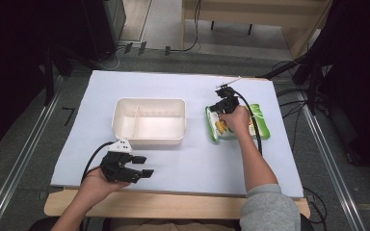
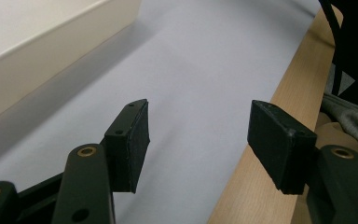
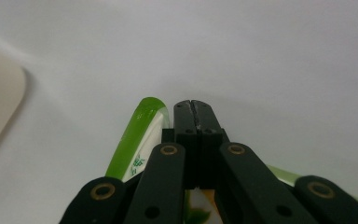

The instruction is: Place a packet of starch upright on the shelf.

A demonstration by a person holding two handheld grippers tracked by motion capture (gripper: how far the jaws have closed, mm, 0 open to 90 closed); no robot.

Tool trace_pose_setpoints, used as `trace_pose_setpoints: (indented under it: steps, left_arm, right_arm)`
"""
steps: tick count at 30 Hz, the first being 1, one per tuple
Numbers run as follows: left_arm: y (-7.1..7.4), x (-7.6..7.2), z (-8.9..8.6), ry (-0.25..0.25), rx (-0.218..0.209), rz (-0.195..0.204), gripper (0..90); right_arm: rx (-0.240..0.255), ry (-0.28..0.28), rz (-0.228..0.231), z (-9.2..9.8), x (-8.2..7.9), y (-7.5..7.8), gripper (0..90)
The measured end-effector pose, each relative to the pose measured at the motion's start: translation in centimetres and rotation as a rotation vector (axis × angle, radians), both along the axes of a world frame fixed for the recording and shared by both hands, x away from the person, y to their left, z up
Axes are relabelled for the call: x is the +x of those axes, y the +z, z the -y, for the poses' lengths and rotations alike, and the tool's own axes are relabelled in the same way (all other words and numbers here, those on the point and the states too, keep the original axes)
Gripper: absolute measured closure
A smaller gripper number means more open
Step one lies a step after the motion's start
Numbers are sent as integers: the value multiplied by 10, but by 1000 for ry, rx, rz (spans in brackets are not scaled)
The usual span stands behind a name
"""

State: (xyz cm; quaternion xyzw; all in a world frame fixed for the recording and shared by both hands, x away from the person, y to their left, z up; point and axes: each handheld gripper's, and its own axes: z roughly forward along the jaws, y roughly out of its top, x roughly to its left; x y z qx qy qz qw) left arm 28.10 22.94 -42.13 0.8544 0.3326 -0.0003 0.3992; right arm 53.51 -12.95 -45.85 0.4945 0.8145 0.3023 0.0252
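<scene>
Two grippers — right gripper [image 1: 224,103] closed over green packet [image 1: 262,126]

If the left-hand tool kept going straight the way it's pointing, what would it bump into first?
Probably nothing: the left tool, jaws open, points along the bare table, passing the white container. Depth is hard to judge.

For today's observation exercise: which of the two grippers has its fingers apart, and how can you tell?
The left gripper, near the table's front edge: bare table shows between its fingers. The right gripper, over the green packet, has its fingers pressed together.
</scene>
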Motion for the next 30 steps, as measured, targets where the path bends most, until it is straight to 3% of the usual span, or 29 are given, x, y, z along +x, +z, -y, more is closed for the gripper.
trace_pose_setpoints:
  steps: [7,18,26,30]
  left_arm:
    - [-1,3,-1,8,2,-1,394]
    - [-2,6,1,7,6,9,398]
    - [-2,8,3,1,5,8,399]
    - [-2,10,5,-6,6,5,398]
  right_arm:
    - [28,60,-16,-2,-21,1,900]
    - [33,178,-28,-3,-57,3,900]
    - [54,234,-26,6,-87,4,900]
    - [88,238,-16,15,-101,4,900]
